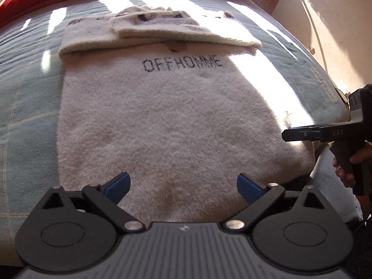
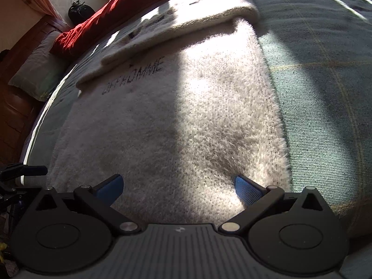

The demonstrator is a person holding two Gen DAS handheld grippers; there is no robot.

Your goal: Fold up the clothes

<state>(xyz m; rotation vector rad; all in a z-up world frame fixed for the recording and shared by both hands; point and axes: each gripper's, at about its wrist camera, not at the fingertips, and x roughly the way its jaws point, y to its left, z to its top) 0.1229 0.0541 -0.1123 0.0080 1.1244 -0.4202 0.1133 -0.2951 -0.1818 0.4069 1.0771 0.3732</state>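
While both grippers, left gripper & right gripper, gape wide w/ nothing held, the sweater lies straight ahead of you. Its long axis runs away from you; sleeves already lie folded across the far end, near hem closest to both claws.

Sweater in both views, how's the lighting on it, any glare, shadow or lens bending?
Left wrist view: the sweater lies mostly in shade, with blown-out sun on its right side; the bed curves from fisheye. Right wrist view: a bright sun band crosses the sweater, its left side shadowed; lettering stays readable.
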